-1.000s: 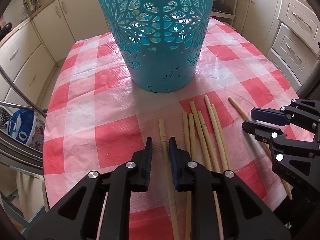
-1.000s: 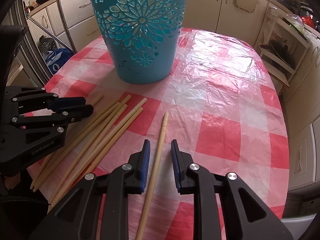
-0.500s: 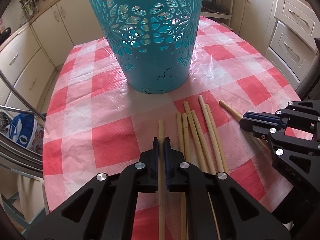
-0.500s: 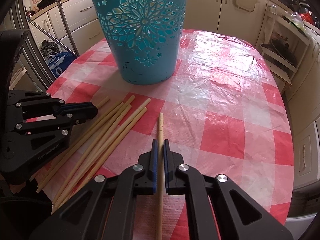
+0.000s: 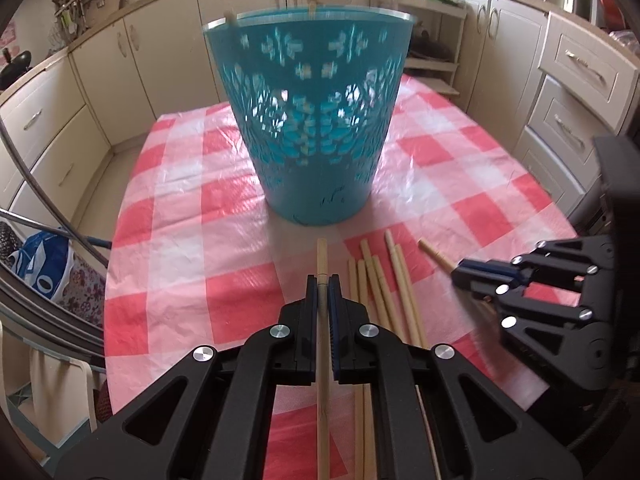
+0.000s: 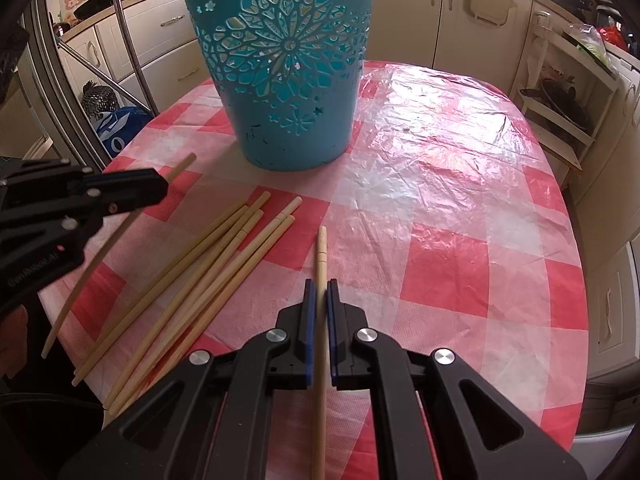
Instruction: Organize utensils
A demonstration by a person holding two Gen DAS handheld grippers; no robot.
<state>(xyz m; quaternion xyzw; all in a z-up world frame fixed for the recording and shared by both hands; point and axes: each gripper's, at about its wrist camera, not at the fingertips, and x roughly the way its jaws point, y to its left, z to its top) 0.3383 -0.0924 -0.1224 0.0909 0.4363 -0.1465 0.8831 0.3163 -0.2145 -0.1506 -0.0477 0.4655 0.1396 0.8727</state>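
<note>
While each claw is clamped on one slim pale wooden chopstick (image 5: 322,264) (light, stiff, slippery), left claw (image 5: 322,294) and right claw (image 6: 318,300) grip near mid-shaft, above the checked worktop (image 6: 440,208), before the teal perforated plastic basket (image 6: 280,72).

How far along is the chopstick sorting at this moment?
Early to midway. Two stick tips already poke above the teal basket rim, apparently dropped in. The left gripper is shut on one chopstick, the right gripper on another. Six loose chopsticks remain on the checked tablecloth.
</note>
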